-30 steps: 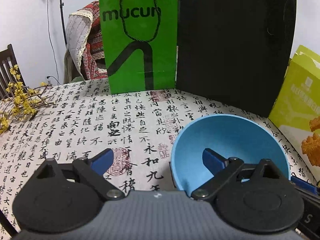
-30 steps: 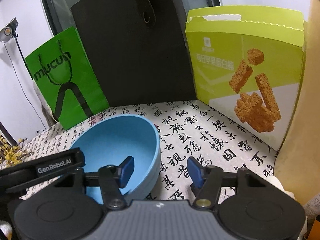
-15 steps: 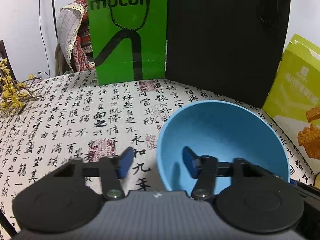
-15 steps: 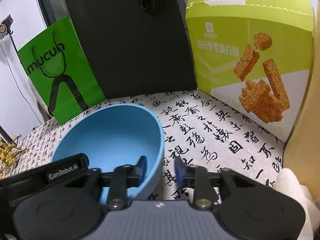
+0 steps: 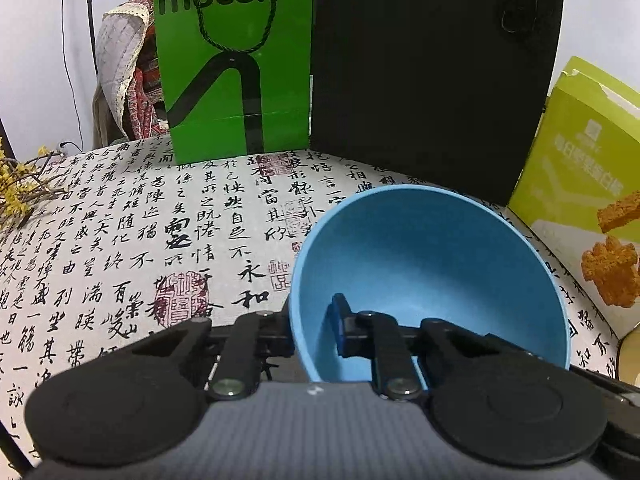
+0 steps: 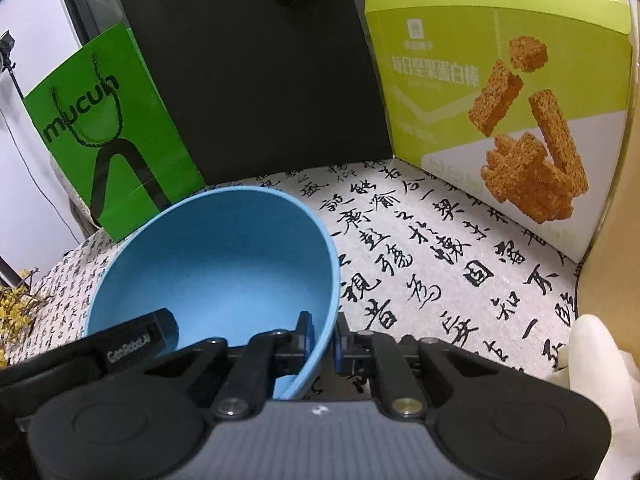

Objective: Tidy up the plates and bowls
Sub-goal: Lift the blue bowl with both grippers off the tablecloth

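Left gripper [image 5: 312, 332]: jaws have just been closing and now pinch the bowl's rim on its near-left side, one finger inside the bowl, the other outside against the wall.
Right gripper [image 6: 322, 340]: jaws have just been closing too, and here they clamp the rim at the near-right side, blue pads either side of the thin wall.
Blue bowl [image 5: 432, 264]: sits at about 5 o'clock in the left wrist view, at 7 o'clock in the right wrist view, caught between both tools on opposite sides of its near edge.
Why two grips: my read is that a pinch on each side keeps a deep, smooth bowl from swinging or slipping when it comes up; one grip on a thin rim would let it tip.
Bowl contents: nothing in it, the inside is clean blue all the way down.
Tablecloth [image 5: 160, 240]: calligraphy print; the bowl seems to rest on it, though the base is hidden.
Green bag [image 5: 232, 64]: upright at 12 o'clock, top out of frame, contents unseen.
Black bag [image 5: 432, 72]: just beside the green one, at 1 o'clock, closed face to us.
Snack box [image 6: 504, 92]: standing at 2 o'clock in the right view, top flap torn, inside not visible.
Plates: none clearly in sight.
Step in hand: grasp looks done, lift not yet begun.
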